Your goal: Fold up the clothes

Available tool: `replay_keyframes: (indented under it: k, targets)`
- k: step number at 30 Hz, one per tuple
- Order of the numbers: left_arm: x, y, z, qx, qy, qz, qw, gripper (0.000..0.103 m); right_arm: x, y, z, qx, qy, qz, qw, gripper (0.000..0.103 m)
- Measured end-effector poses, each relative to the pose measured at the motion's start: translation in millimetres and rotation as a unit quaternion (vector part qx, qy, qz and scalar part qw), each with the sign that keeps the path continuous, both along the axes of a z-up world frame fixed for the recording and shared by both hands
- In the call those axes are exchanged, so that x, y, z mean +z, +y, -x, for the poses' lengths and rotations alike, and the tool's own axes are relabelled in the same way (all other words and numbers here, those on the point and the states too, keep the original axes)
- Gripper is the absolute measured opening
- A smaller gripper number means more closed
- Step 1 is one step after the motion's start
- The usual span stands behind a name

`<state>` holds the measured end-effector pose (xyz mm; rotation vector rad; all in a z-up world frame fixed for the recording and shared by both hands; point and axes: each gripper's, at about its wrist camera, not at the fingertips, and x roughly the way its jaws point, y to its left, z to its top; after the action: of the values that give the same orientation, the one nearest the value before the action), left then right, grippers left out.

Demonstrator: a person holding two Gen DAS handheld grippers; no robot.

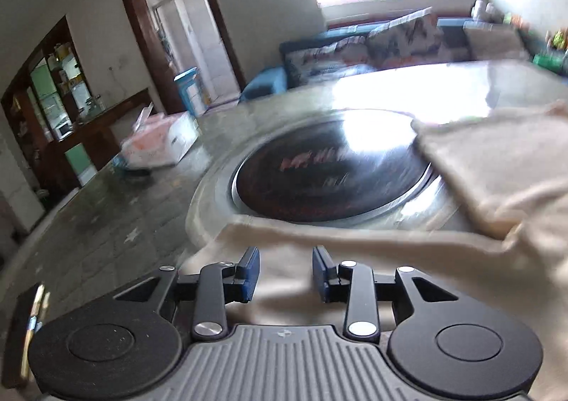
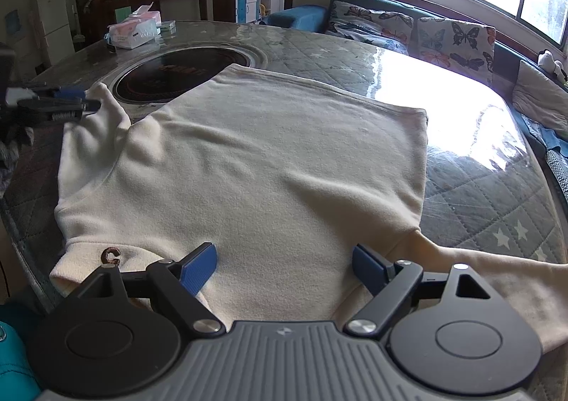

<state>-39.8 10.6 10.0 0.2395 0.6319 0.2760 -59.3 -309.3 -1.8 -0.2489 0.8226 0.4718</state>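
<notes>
Left sleeve (image 2: 94,117): left of frame, lying out from the body, unfolded.
Left gripper (image 1: 285,271): fingers narrowly parted, cream cloth beneath, nothing pinched.
Sweater (image 2: 269,159): cream, spread flat mid-frame on worktop (image 2: 479,188), hem over the round hob (image 2: 167,76).
Right gripper (image 2: 284,268): fingers wide, empty, above the collar edge.
Right sleeve (image 2: 497,280): lower right, unfolded.
Progress: laid out only; judged all folds remain.

We can read only one sign: a small dark letter "C" (image 2: 110,255) on the cream garment (image 2: 269,159), near its collar edge. The reddish marks on the dark round plate (image 1: 330,170) set in the desk (image 2: 461,166) are too blurred for us to read.
</notes>
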Motion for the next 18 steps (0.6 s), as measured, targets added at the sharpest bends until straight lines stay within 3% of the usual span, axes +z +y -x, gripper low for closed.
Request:
replay_keyframes:
  k: [12, 18]
  targets:
    - [7, 20, 53, 0.051, 0.034, 0.002, 0.9981, 0.037, 3, 2, 11, 0.021, 0.003, 0.007, 1.000, 0.086]
    - [19, 22, 44, 0.048, 0.019, 0.030, 0.9982, 0.036, 9, 2, 10, 0.027, -0.001, 0.004, 1.000, 0.086]
